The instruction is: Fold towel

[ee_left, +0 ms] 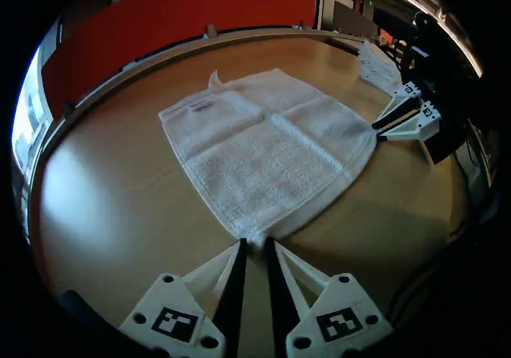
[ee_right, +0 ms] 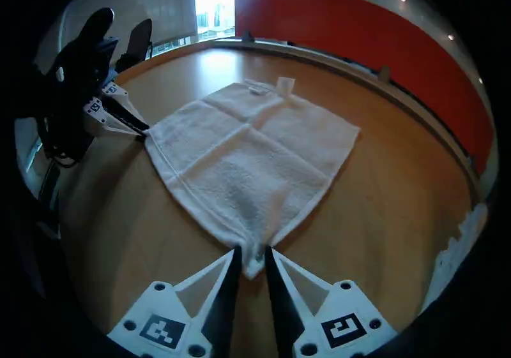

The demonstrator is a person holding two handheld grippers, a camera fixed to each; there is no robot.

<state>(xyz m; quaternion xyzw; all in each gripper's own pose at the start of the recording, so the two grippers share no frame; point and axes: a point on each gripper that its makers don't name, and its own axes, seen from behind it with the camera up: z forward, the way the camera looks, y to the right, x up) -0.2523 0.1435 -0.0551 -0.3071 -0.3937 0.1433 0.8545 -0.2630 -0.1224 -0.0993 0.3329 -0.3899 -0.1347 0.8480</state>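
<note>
A white towel [ee_left: 268, 147] lies spread flat on the wooden table [ee_left: 115, 192], with a small label near its far edge. My left gripper [ee_left: 255, 243] is shut on the towel's near corner, which sits pinched between the two fingertips. In the left gripper view, the right gripper [ee_left: 378, 132] grips the towel's right-hand corner. In the right gripper view, the right gripper [ee_right: 253, 253] is shut on the near corner of the towel [ee_right: 255, 154], and a little cloth pokes out between the fingers. Far left there, the left gripper [ee_right: 143, 130] holds the neighbouring corner.
A raised wooden rim [ee_left: 191, 45] and a red panel [ee_left: 191, 13] bound the table's far side. More white cloth [ee_left: 378, 64] lies at the table's edge, also seen in the right gripper view as white cloth [ee_right: 457, 249]. Bare tabletop surrounds the towel.
</note>
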